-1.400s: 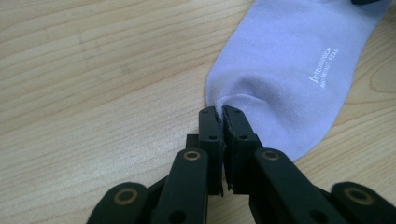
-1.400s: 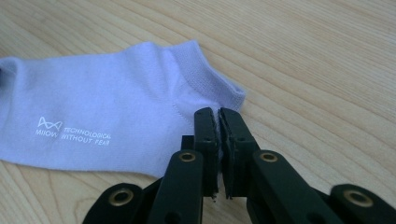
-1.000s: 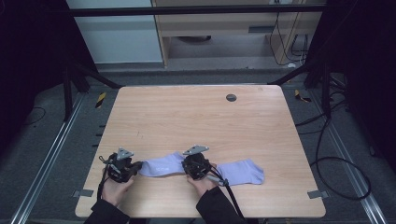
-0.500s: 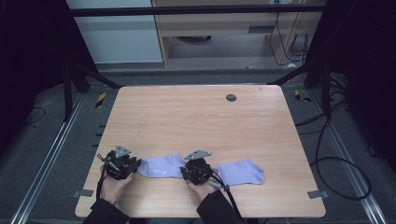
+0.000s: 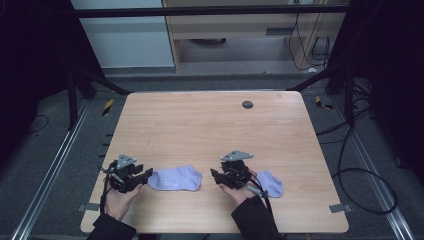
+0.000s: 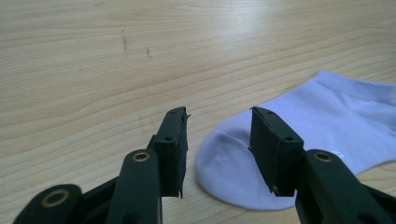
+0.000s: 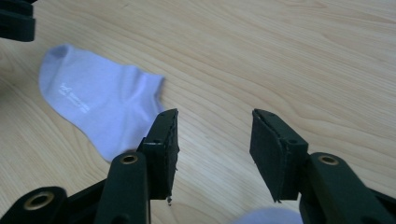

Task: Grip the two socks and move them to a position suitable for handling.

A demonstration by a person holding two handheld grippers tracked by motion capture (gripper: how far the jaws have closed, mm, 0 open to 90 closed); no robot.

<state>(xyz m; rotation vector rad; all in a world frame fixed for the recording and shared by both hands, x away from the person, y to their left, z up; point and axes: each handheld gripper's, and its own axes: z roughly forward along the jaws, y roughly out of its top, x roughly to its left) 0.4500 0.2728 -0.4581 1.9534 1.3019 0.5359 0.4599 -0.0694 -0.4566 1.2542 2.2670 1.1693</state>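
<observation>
Nearest the lower edge of the high view, two hands come up from the bottom of the frame, each with a gripper. The left gripper [image 5: 148, 174], at the lower left, has its jaws spread; they have just been opening, and nothing is pinched between them. In the left gripper view the rounded toe of a pale lilac sock [image 6: 322, 135] lies flat on the wood just past the jaw tips, reaching away to the right of that frame.

In the high view this sock [image 5: 176, 178] lies in the lower middle, between the two grippers, its nearer end just beside the left jaws. The right gripper [image 5: 216, 176], lower centre-right, also has its jaws spread and has just been opening, with bare wood in the gap. A second sock [image 5: 272, 183] of the same colour lies at the right of that hand, partly hidden by it.

Beyond them the wooden table [image 5: 210, 125] stretches up the frame, with a small dark round disc [image 5: 247, 104] near its far edge.
</observation>
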